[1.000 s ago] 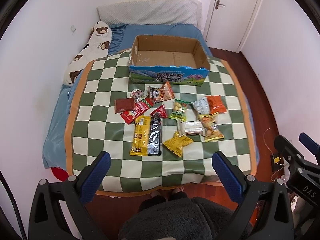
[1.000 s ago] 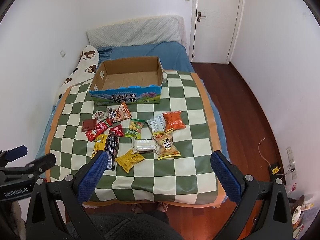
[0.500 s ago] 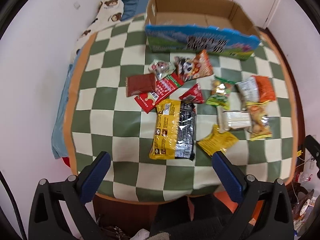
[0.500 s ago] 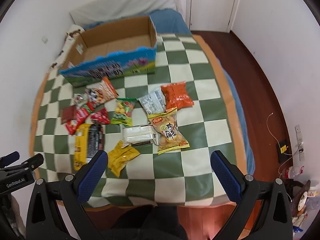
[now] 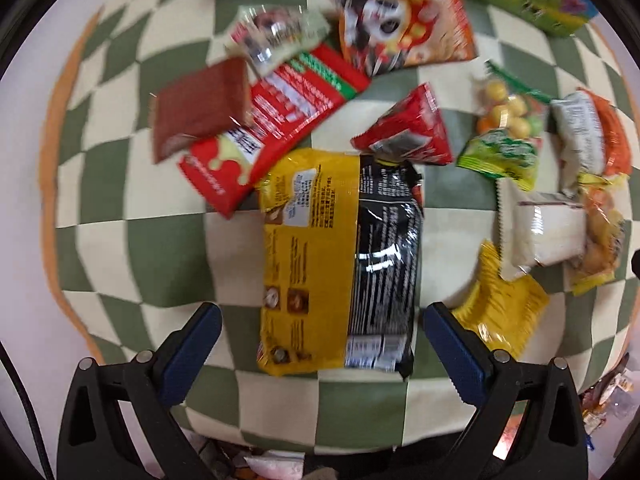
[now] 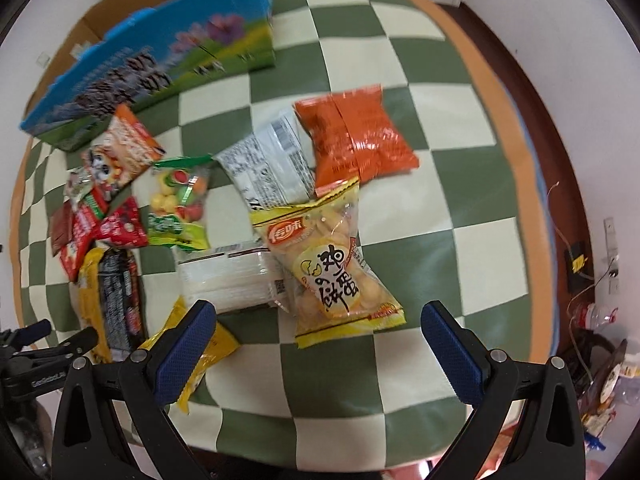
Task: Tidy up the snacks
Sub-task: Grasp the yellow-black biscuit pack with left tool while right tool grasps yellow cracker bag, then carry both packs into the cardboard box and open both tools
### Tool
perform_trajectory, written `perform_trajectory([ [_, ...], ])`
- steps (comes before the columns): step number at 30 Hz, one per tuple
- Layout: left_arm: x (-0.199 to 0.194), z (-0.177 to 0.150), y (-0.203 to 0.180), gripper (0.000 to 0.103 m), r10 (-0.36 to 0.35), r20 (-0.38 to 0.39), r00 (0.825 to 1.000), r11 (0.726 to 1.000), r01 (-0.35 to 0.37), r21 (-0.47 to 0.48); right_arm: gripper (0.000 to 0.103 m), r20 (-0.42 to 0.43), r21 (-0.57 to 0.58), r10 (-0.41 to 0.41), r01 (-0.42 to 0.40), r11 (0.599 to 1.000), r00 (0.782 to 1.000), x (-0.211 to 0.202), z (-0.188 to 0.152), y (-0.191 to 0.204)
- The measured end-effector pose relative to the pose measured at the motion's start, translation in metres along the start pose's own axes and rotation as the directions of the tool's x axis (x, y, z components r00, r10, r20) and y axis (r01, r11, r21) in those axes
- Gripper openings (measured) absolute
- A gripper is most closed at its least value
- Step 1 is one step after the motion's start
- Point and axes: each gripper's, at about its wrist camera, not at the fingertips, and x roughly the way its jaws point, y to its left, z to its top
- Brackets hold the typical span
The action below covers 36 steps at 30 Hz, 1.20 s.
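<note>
left gripper: mine, jaws spread wide, gripping nothing — fingers straddle the near end of the yellow-and-black packet, not touching it as far as I can tell.
right gripper: also spread wide, nothing held. It sits above the near edge of the yellow biscuit bag; its left finger overlaps the small yellow pouch in view, contact unclear.
cloth: green-and-cream checkered cloth with an orange border, all snacks lie on it.
near row: yellow-and-black packet lies lengthwise; small yellow pouch to its right; white wafer pack just beyond the pouch, its right end tucked under the biscuit bag.
mid row: small red sachet touching the far end of the yellow-and-black packet; long red packet angled to the left, brown square pack overlapping its left side; green candy bag right of the sachet.
right cluster: grey-white packet beside the orange chip bag — both just beyond the biscuit bag.
far row: panda snack bag and a clear crinkled wrapper to its left, near the box.
box: cardboard box, blue-green printed front, at the far side of the cloth; inside mostly out of view.
image: both views motion-blurred.
</note>
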Motion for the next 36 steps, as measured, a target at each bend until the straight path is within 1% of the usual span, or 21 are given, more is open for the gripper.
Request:
perform_trajectory([
  [3,0.014,0.009,-0.002,0.103,-0.026,-0.022,0.999,1.000,0.026,0.003,0.103,-0.025,0.009,0.011,-0.010,1.000,1.000,0.018,0.003,-0.003],
  [6,0.025,0.016,-0.007,0.103,-0.051,-0.041,0.998,0.999,0.051,0.010,0.103,-0.049,0.006,0.002,-0.001,1.000,0.999,0.034,0.006,-0.004],
  [12,0.043,0.017,-0.016,0.103,-0.055,-0.055,0.997,0.998,0.056,0.014,0.103,-0.085,-0.005,0.005,-0.006,1.000,0.996,0.057,0.009,-0.005],
  [13,0.044,0.018,-0.016,0.102,-0.060,-0.058,0.997,0.998,0.061,0.012,0.103,-0.093,-0.005,0.009,-0.009,1.000,0.996,0.061,0.009,-0.006],
  [14,0.046,0.019,-0.015,0.097,-0.059,-0.058,0.997,0.998,0.060,0.012,0.103,-0.100,-0.005,0.010,-0.010,1.000,0.995,0.064,0.011,-0.006],
  [15,0.047,0.020,-0.014,0.090,-0.059,-0.055,0.997,0.998,0.060,0.011,0.103,-0.104,-0.004,0.005,-0.006,1.000,0.995,0.067,0.012,-0.006],
  [17,0.054,0.021,-0.013,0.088,-0.073,-0.047,0.996,0.997,0.073,0.008,0.102,-0.111,-0.003,0.005,-0.005,1.000,0.994,0.076,0.012,-0.006],
  [21,0.051,0.018,-0.016,0.087,-0.055,-0.014,0.998,0.998,0.055,0.023,0.102,-0.115,0.009,0.022,-0.021,1.000,0.993,0.088,0.017,-0.011],
  [26,0.056,0.012,-0.021,0.086,-0.046,-0.002,0.999,0.999,0.046,0.020,0.100,-0.111,0.015,0.043,-0.041,0.999,0.993,0.096,0.022,-0.014],
  [27,0.058,0.012,-0.020,0.086,-0.045,0.000,0.999,0.999,0.045,0.018,0.098,-0.111,0.014,0.047,-0.045,0.999,0.993,0.097,0.024,-0.012],
  [28,0.061,0.014,-0.021,0.086,-0.043,0.002,0.999,0.999,0.043,0.017,0.093,-0.107,0.011,0.055,-0.054,0.998,0.993,0.096,0.023,-0.012],
  [29,0.052,0.016,-0.019,0.086,-0.043,0.002,0.999,0.999,0.043,0.016,0.089,-0.103,0.006,0.067,-0.067,0.998,0.992,0.096,0.027,-0.009],
  [30,0.051,0.015,-0.019,0.086,-0.043,0.005,0.999,0.999,0.043,0.012,0.081,-0.099,0.000,0.077,-0.078,0.997,0.992,0.094,0.028,-0.009],
  [31,0.051,0.016,-0.019,0.086,-0.046,0.006,0.999,0.999,0.046,0.009,0.070,-0.093,-0.005,0.088,-0.089,0.996,0.992,0.091,0.028,-0.009],
  [32,0.049,0.015,-0.018,0.086,-0.052,0.004,0.999,0.999,0.052,0.005,0.066,-0.084,-0.017,0.080,-0.082,0.997,0.993,0.089,0.028,-0.007],
  [34,0.048,0.015,-0.016,0.086,-0.066,0.001,0.998,0.998,0.066,0.000,0.054,-0.071,-0.037,0.063,-0.066,0.997,0.995,0.085,0.029,-0.005],
  [35,0.046,0.012,-0.016,0.086,-0.072,0.001,0.997,0.997,0.072,-0.002,0.051,-0.070,-0.042,0.057,-0.060,0.997,0.996,0.084,0.029,-0.006],
  [36,0.044,0.009,-0.017,0.086,-0.074,0.004,0.997,0.997,0.074,-0.005,0.046,-0.072,-0.042,0.055,-0.058,0.997,0.996,0.083,0.029,-0.007],
])
